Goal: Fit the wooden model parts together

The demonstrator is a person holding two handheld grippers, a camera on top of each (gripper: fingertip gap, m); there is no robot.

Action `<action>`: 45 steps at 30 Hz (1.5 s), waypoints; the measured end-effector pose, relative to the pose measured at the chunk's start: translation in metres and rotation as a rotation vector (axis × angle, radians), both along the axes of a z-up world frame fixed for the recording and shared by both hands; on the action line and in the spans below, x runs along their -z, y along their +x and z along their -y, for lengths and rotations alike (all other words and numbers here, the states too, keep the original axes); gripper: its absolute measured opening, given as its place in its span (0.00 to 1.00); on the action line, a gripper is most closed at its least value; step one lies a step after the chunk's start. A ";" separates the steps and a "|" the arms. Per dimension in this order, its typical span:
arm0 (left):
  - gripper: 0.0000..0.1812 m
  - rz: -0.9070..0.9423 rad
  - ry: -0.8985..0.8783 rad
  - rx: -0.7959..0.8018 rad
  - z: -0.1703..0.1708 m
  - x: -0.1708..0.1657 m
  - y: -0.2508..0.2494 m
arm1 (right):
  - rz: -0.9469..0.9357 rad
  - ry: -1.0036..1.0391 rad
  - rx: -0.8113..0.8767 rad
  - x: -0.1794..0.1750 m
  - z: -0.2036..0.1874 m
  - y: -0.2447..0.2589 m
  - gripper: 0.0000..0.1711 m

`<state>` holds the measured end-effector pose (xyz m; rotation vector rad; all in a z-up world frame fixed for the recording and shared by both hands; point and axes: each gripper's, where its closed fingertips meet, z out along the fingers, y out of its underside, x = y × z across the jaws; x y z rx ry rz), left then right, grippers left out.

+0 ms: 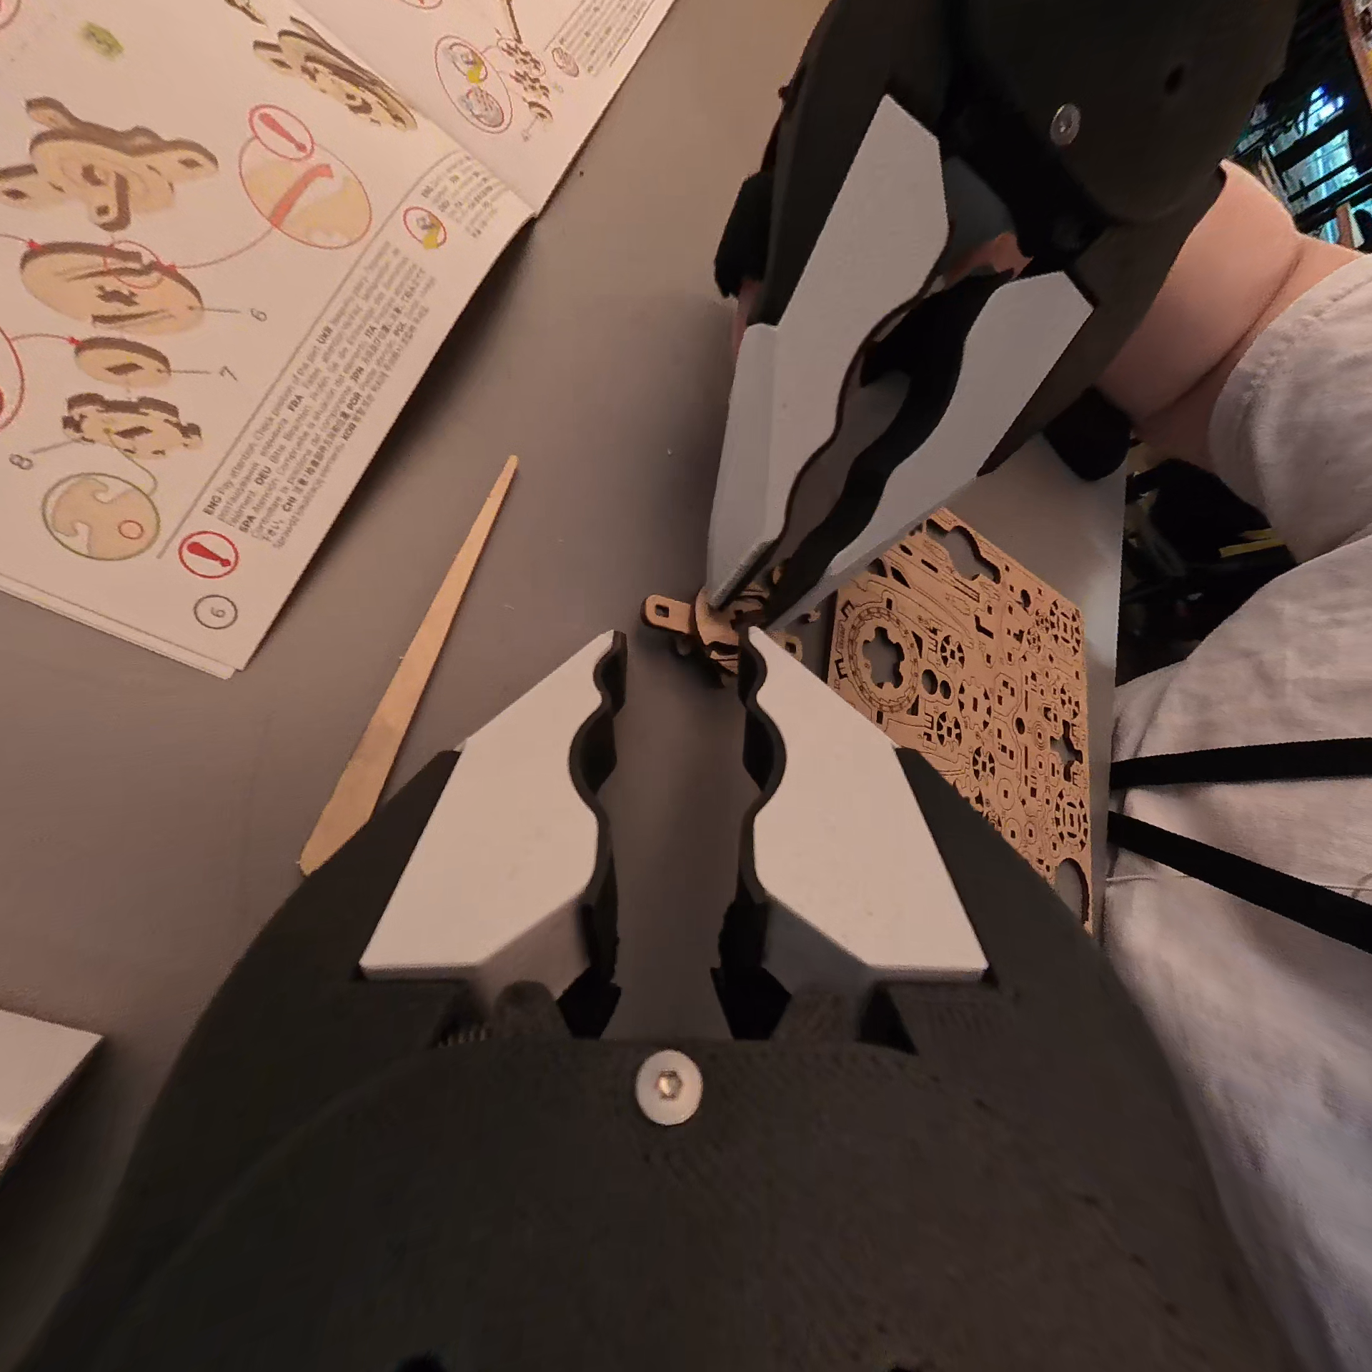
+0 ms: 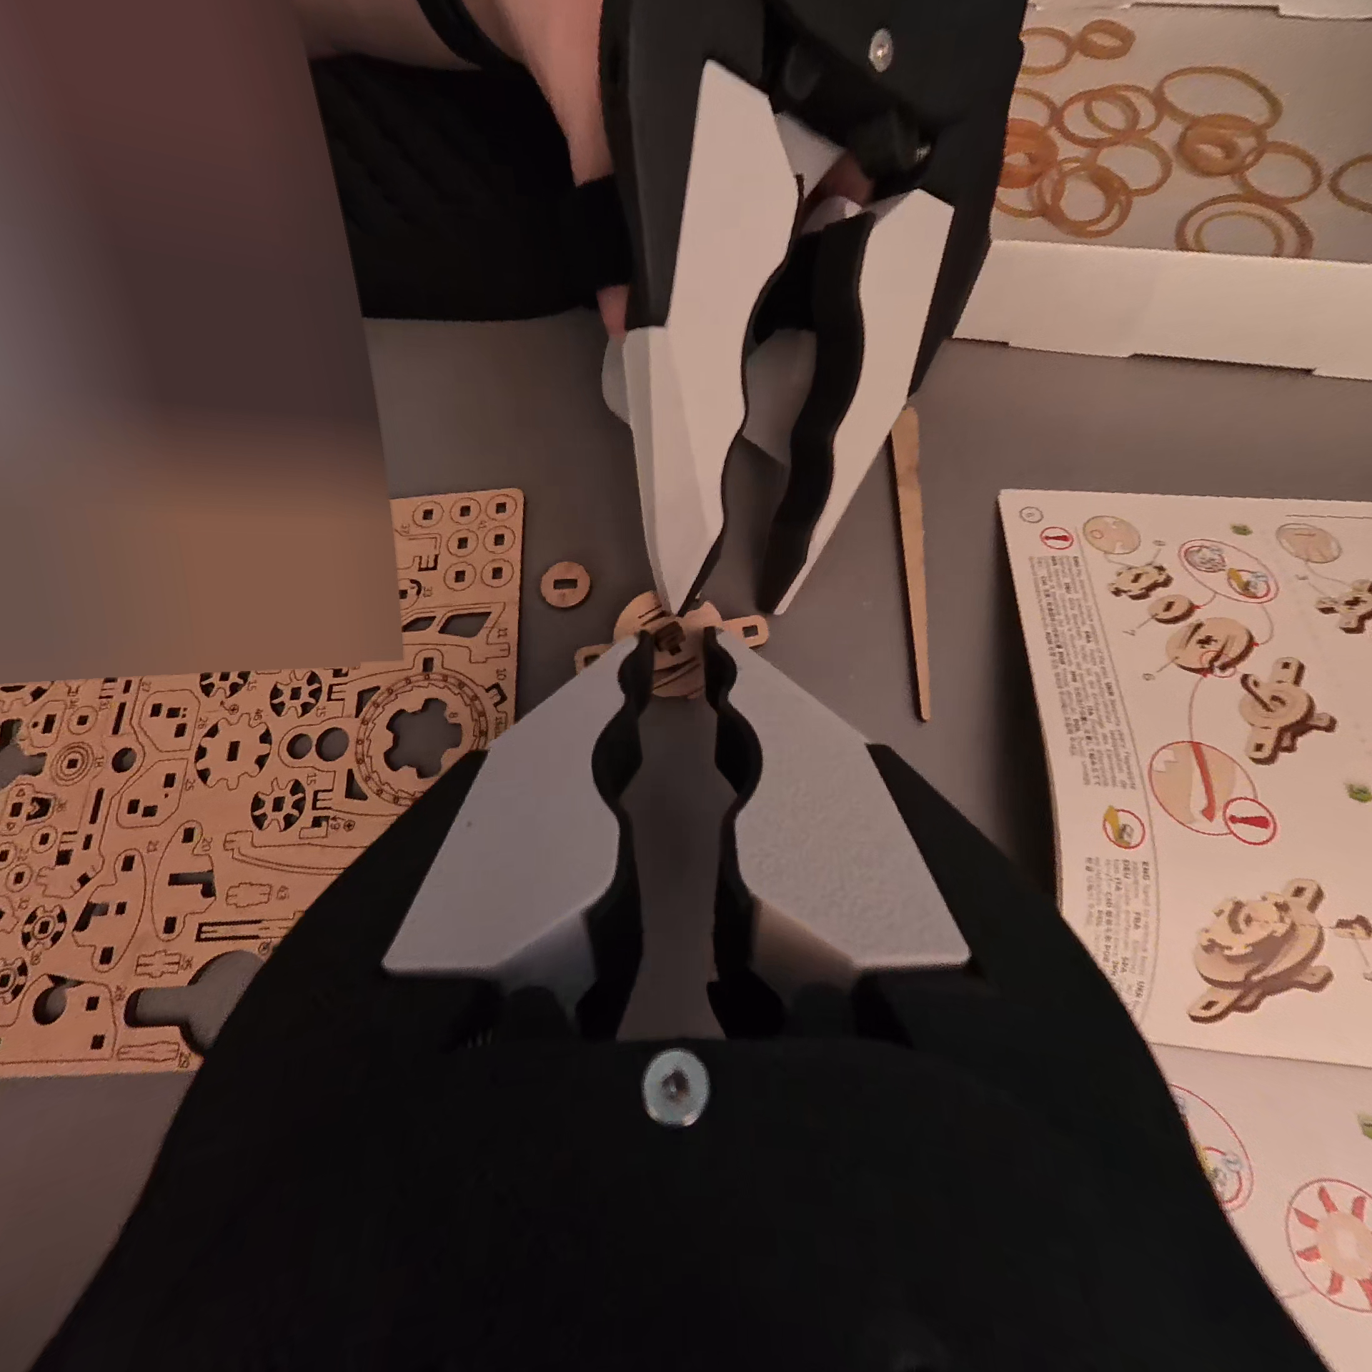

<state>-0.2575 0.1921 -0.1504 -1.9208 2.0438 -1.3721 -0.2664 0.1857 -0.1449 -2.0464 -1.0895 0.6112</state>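
Both grippers' fingers (image 2: pixel 640 653) meet at the wooden assembly (image 2: pixel 672 661) on the table.

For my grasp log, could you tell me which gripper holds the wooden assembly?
The right gripper, tips pinching the assembly; the left gripper has its jaws open, gripping nothing.

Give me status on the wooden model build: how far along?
Done: a small assembly of stacked discs with tabs is already joined. In hand: the right tongs are clamped on it, and the left tongs are open, one fingertip right beside it. Left: a loose slotted disc lies nearby, and the parts sheet still holds many pieces. Looks early.
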 end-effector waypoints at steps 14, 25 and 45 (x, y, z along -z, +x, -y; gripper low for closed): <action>0.14 -0.015 0.049 0.029 0.003 0.002 -0.003 | 0.199 0.019 -0.038 0.002 0.004 -0.001 0.07; 0.11 -0.029 -0.001 0.067 0.010 0.002 -0.008 | 0.407 -0.115 -0.059 0.004 0.006 -0.004 0.05; 0.09 -0.050 -0.077 0.082 0.013 0.003 -0.009 | 0.415 -0.181 -0.043 0.004 0.006 -0.005 0.05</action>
